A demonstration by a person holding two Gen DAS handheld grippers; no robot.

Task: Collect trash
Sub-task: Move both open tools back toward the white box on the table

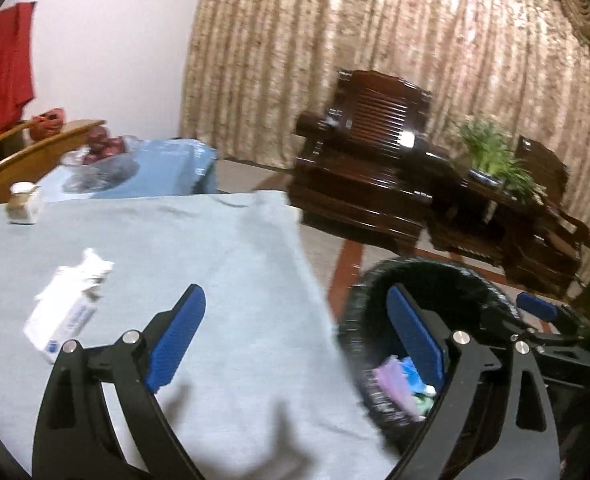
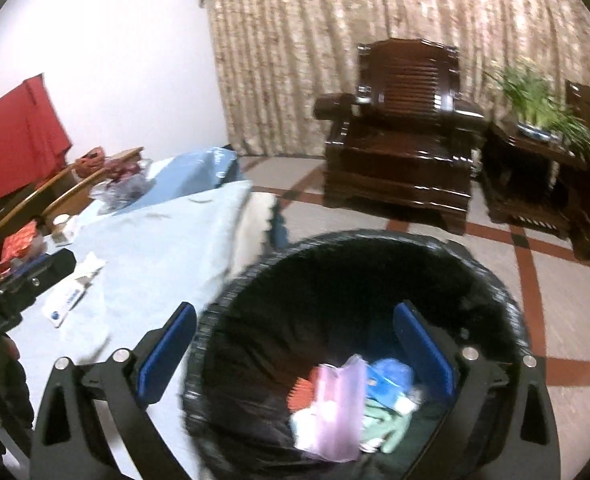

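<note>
1. The right gripper (image 2: 295, 354) hangs over the black-lined trash bin (image 2: 491, 280), jaws spread wide, nothing between them.
2. Down in the bin lies the collected trash (image 2: 341, 404): a pink bag, blue and green wrappers.
3. The left gripper (image 1: 297, 342) straddles the table's edge, jaws likewise wide and empty.
4. On the blue tablecloth (image 1: 215, 248), left of it, a white carton (image 1: 65, 312) lies uncollected.
5. Beyond stands a dark wooden armchair (image 2: 403, 136) before the curtain (image 2: 315, 40).

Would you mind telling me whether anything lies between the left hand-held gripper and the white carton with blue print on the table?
Nothing visible does. The left hand-held gripper is open and empty, and only bare light blue tablecloth separates it from the white carton with blue print, which lies to its left beside crumpled white paper.
</note>
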